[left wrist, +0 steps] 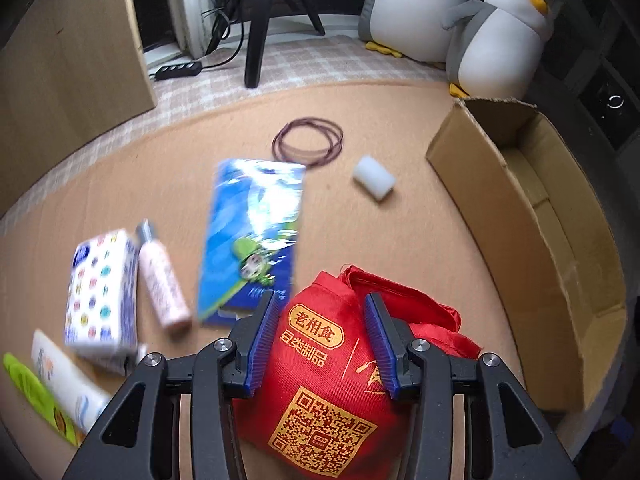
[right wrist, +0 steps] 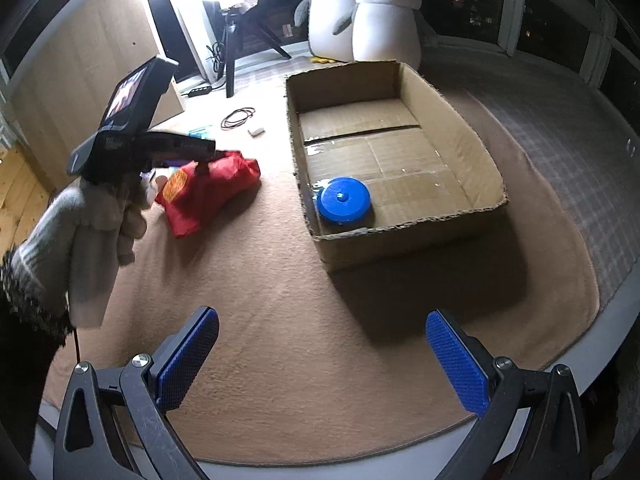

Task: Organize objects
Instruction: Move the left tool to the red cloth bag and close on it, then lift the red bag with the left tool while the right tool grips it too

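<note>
- The left tongs (left wrist: 325, 344) point steeply down over a red fabric bag (left wrist: 320, 392) printed with gold characters and a QR code. Its blue pads (left wrist: 264, 344) sit on either side of the bag's upper part, apparently pressing the cloth, though the motion blur leaves the contact a little uncertain.
- The red bag lies on the tan blanket-covered surface (left wrist: 400, 240), just beside the near left corner of the cardboard box (right wrist: 400, 152).
- From the right wrist view, a gloved hand (right wrist: 100, 216) carries the left tongs above the bag.
- The right tongs (right wrist: 322, 356) hang wide open over bare blanket with nothing between the pads.
- Inside the box, a round blue lid-like disc (right wrist: 343, 199) rests in the near left corner.
- Left of the bag lie a blue illustrated packet (left wrist: 252, 240), a pink bottle (left wrist: 162, 284), a dotted white carton (left wrist: 100, 300), a white tube (left wrist: 68, 380) and a green item (left wrist: 36, 396).
- Farther back sit a loop of dark cord (left wrist: 308, 141) and a small white block (left wrist: 374, 178), well apart from the bag.
- Two plush penguins (left wrist: 496, 36) stand beyond the box.
</note>
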A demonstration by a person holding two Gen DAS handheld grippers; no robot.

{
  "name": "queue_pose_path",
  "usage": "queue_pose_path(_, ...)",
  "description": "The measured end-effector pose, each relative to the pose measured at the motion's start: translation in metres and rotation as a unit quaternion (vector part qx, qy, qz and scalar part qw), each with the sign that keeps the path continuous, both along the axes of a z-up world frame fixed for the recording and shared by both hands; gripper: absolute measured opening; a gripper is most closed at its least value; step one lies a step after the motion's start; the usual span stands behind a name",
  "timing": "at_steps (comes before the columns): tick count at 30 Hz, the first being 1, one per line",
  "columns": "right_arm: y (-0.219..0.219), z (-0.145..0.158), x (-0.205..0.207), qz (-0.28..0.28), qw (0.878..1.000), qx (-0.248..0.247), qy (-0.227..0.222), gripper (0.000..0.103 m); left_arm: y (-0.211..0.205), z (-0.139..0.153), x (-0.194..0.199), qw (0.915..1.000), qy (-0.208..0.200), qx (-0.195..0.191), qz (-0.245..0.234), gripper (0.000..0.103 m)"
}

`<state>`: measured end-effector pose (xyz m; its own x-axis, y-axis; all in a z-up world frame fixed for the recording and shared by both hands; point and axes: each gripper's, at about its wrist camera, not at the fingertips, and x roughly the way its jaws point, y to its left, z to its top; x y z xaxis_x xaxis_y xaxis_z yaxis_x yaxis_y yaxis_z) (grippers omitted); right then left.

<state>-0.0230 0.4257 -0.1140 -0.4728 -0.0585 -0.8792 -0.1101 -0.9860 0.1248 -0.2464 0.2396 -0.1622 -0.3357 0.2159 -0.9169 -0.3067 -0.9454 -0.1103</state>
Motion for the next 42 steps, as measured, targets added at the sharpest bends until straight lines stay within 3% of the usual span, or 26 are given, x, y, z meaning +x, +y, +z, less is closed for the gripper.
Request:
queue_pose_path(17,-0.036,-0.004,-0.002,0.035,0.999,-0.014,0.001,0.103,-0.063,-0.009,0.105,0.9982,-0.015,0.049,0.031,0.049)
queue_pose_path(20,-0.041,-0.006,-0.003,0.042,0.999,-0.013,-0.001,0.103,-0.07,-0.009,0.114,0.9975,-0.023,0.058,0.032,0.052)
queue_pose_path(23,-0.045,-0.008,-0.004,0.048,0.999,-0.016,-0.003,0.103,-0.085,-0.003,0.118,0.9945,-0.041,0.087,0.041,0.069)
queue_pose_path(26,-0.049,-0.01,-0.006,0.053,0.998,-0.022,-0.006,0.103,-0.1,0.004,0.124,0.9946,-0.028,0.09,0.045,0.074)
queue_pose_path(36,-0.06,-0.029,-0.012,0.059,0.995,-0.075,-0.041,0.103,-0.14,0.007,0.139,0.9877,-0.039,0.132,0.076,0.075)
queue_pose_path(42,-0.063,-0.029,-0.015,0.068,0.993,-0.087,-0.039,0.103,-0.142,0.011,0.156,0.9887,-0.044,0.139,0.036,0.075)
